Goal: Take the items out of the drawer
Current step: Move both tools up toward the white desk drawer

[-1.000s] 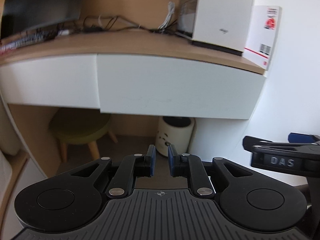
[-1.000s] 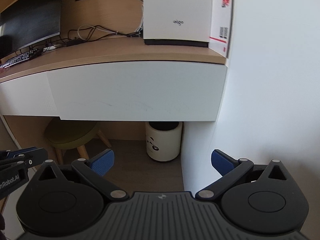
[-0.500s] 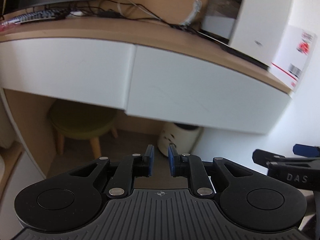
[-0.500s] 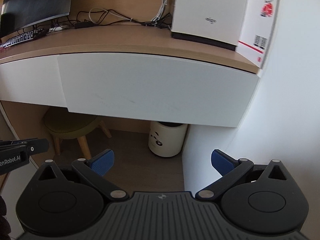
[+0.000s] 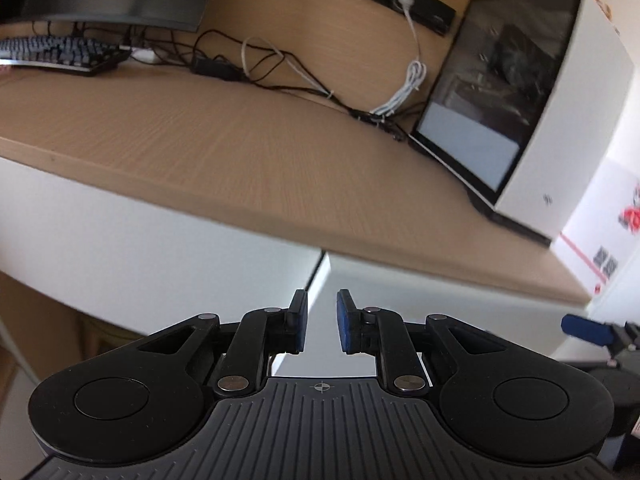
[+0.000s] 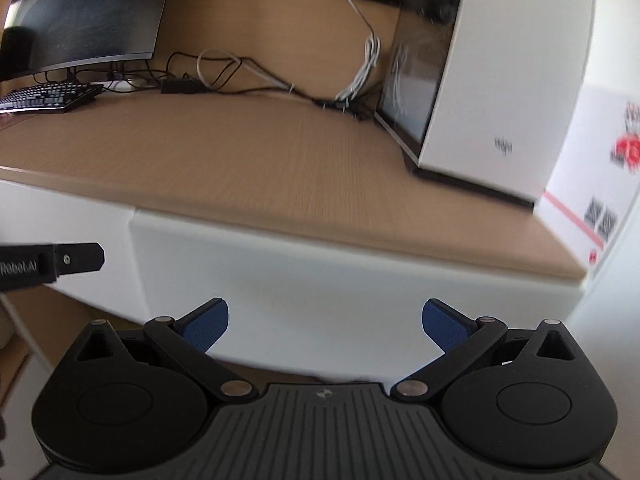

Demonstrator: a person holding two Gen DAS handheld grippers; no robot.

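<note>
Drawer: the right-hand drawer is sitting closed under the front edge of the worktop, its plain white front facing the right wrist camera; no handle is showing, so the grip is probably under the lower lip.
Items: nothing inside is showing while the front is shut.
Neighbouring drawer: the left-hand drawer is also looking shut, meeting the other at a seam just ahead of the left tool.
Right hand-held gripper: its blue pads are spreading wide apart with nothing between them, squared up close to the drawer front, likely readying to catch the panel and pull.
Left hand-held gripper: its pads are standing nearly together, a narrow gap left and nothing held, aiming at the seam between the two fronts; it seems to be waiting while the other opens.
Worktop back: a keyboard and monitor are occupying the far left corner, with loose cables trailing along the back edge.
Worktop right: a white computer case is standing by the right edge, a white carton beside it.
Stage: opening is not yet begun, by my reading.
</note>
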